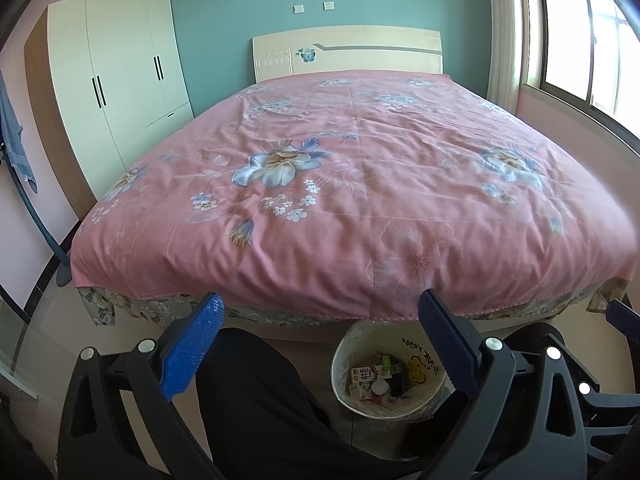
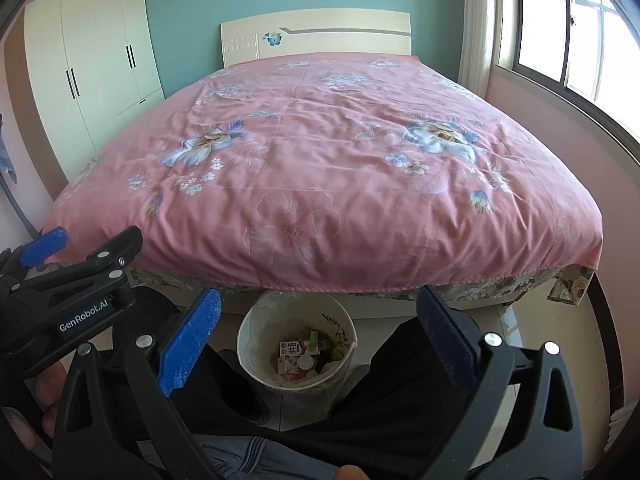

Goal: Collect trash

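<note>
Facing the foot of a bed [image 1: 352,184] under a pink floral cover, both hand-held grippers are spread wide and hold nothing. The left gripper [image 1: 320,344] frames a dark trouser leg [image 1: 260,400] and the trash bin [image 1: 346,350] on the floor just beside it. Only the right wrist view shows the bin [image 2: 256,320] standing between both of the person's legs, with small cartons [image 2: 289,354] and other litter lying at its bottom, and the left gripper's black body [image 2: 76,300] off to the side with fingers [image 2: 48,420] of the hand around it. The right gripper [image 2: 318,338] hangs above the bin. A white wardrobe [image 1: 116,92] stands beside the bed, a window [image 1: 580,36] on the other side.
</note>
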A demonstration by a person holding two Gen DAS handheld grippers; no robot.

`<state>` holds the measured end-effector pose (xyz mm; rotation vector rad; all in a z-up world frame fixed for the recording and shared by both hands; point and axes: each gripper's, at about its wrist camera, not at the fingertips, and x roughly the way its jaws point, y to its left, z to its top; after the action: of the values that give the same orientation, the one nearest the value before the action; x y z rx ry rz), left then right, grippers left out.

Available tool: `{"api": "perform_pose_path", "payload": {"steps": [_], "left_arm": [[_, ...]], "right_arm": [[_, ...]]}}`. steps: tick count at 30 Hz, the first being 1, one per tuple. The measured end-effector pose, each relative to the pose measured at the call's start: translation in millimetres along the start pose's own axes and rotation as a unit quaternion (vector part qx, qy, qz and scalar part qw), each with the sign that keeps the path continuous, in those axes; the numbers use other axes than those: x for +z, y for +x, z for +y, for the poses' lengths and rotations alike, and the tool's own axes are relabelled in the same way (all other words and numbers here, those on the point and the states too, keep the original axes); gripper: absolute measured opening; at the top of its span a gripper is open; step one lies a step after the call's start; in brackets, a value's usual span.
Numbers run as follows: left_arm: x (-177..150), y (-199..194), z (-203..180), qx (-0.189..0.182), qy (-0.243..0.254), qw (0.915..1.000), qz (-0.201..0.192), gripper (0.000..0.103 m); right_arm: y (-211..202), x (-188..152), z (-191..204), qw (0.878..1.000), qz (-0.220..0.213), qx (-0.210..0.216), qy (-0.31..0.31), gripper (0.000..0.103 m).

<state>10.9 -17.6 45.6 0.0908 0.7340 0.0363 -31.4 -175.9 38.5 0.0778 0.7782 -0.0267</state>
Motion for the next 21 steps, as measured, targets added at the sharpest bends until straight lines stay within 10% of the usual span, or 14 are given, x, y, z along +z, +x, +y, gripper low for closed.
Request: {"api": "perform_pose_path", "payload": {"steps": [21], "left_arm": [[-0.9,0.1,-0.8,0.001,0.001,1.0000,0.001,0.099]], "right_arm": [[2.2,-4.6,1.4,1.000,0.003,0.001,-0.002,0.096]]}}
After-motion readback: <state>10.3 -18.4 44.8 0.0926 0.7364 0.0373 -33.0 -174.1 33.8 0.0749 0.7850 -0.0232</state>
